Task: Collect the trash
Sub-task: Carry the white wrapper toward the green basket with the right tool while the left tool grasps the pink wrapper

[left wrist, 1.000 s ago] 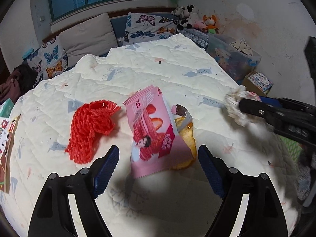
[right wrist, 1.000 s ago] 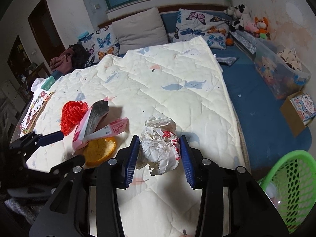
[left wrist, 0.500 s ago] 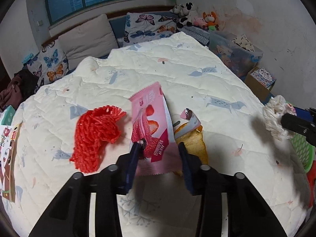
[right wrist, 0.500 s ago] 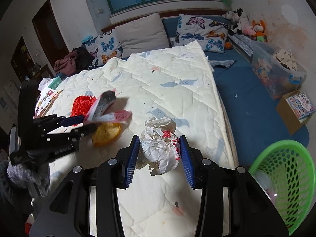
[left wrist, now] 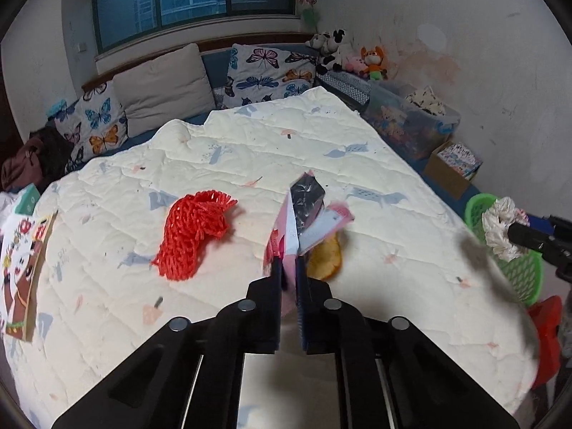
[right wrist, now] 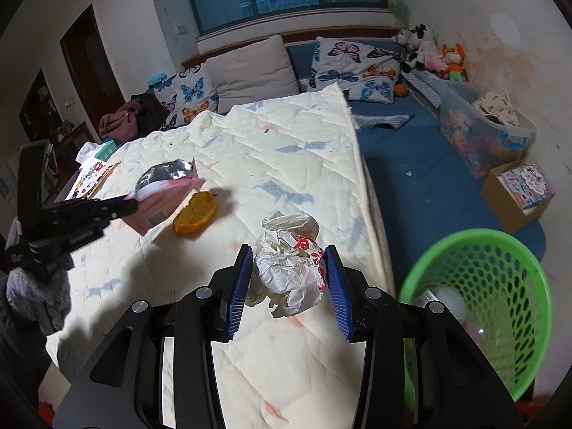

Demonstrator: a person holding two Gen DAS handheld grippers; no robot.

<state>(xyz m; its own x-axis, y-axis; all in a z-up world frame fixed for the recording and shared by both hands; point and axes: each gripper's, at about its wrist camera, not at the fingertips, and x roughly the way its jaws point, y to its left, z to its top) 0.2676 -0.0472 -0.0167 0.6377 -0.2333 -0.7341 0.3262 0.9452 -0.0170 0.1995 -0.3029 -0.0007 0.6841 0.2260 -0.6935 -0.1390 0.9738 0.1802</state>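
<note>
Pink wrapper (left wrist: 286, 236) pinched in left hand-held gripper (left wrist: 290, 268); right hand-held gripper (right wrist: 287, 268) clamps crumpled paper (right wrist: 289, 268).

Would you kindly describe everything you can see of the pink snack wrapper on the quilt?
The pink snack wrapper is a thin, glossy plastic bag, pink outside with a silvery foil lining showing at its gaping open top. A barcode is printed near its lower edge. The left hand-held gripper, whose jaws have just closed, pinches it by one edge, so it stands on edge, folded, above the white quilt. An orange peel lies right beside it on the quilt; whether they touch is unclear.
</note>
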